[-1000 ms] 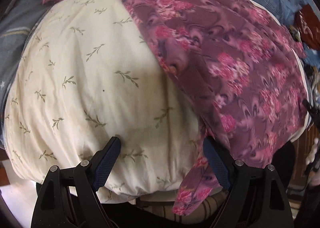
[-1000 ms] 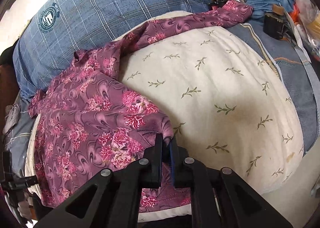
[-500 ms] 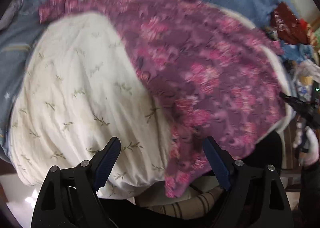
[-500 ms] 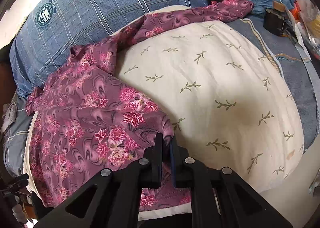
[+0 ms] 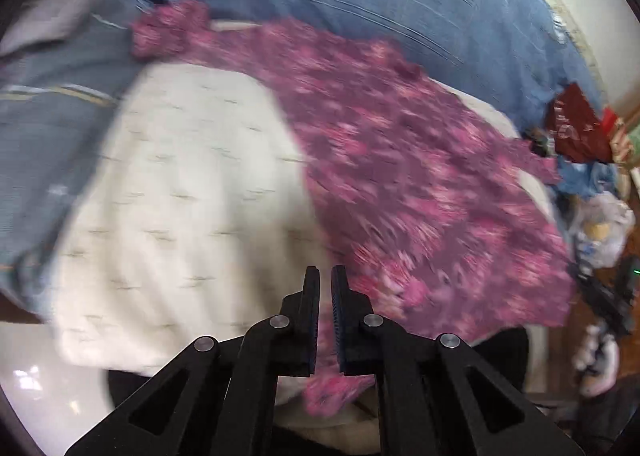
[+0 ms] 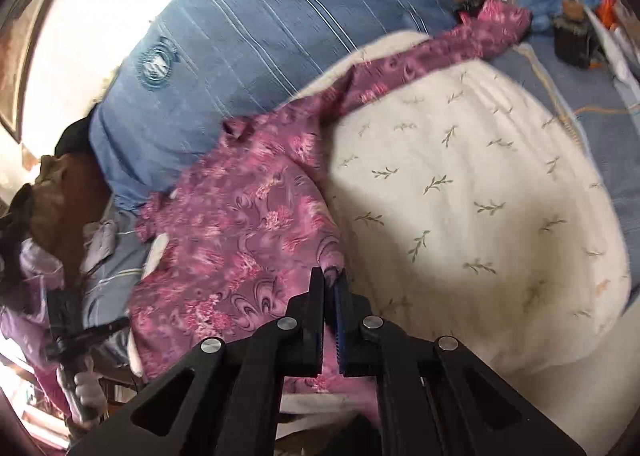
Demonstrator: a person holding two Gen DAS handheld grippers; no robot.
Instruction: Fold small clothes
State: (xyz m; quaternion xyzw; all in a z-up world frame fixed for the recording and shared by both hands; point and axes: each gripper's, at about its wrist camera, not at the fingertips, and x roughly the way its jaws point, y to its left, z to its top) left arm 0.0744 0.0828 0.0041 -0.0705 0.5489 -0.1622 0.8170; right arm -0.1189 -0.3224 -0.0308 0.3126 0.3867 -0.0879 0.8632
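pinching the shirt hem in both grippers, right and just-closed left, we lift it off the pillow to fold it.

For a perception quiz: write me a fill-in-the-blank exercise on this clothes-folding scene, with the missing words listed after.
1. The floral garment is mostly ____ in colour.
2. The cream pillow under it is printed with small green ____.
3. The right gripper is shut on a fold of the ____.
4. The big pillow behind them is ____ with pale stripes.

Missing words: purple; leaf sprigs; garment; blue
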